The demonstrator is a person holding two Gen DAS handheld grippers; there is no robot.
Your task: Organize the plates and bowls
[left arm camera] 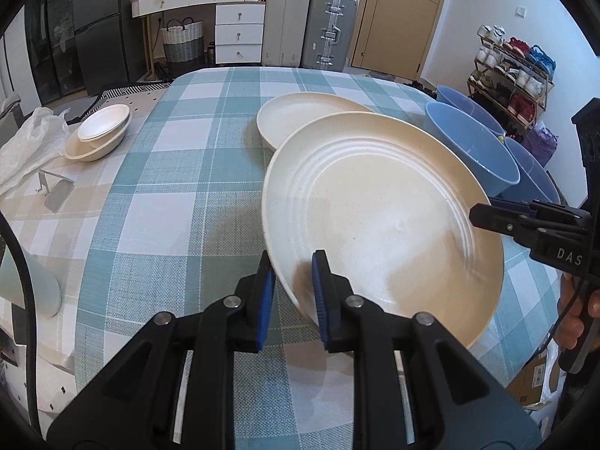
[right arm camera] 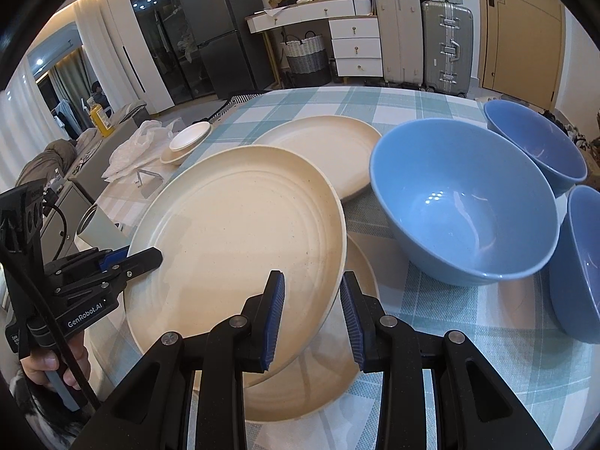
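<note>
Cream plate [left arm camera: 382,225] in both claws | right view: plate underneath [right arm camera: 318,382]

lower plate [right arm camera: 360,262] mostly hidden, third bowl [right arm camera: 577,262] perhaps cropped

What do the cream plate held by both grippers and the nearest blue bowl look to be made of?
Cream plate: matte, faintly speckled surface with moulded concentric rings and only soft sheen; looks like wheat-straw plastic or melamine, though unglazed stoneware cannot be ruled out. Blue bowl: smooth, uniform colour with small sharp light reflections inside; a glossier finish, likely glazed ceramic or polished plastic.
</note>
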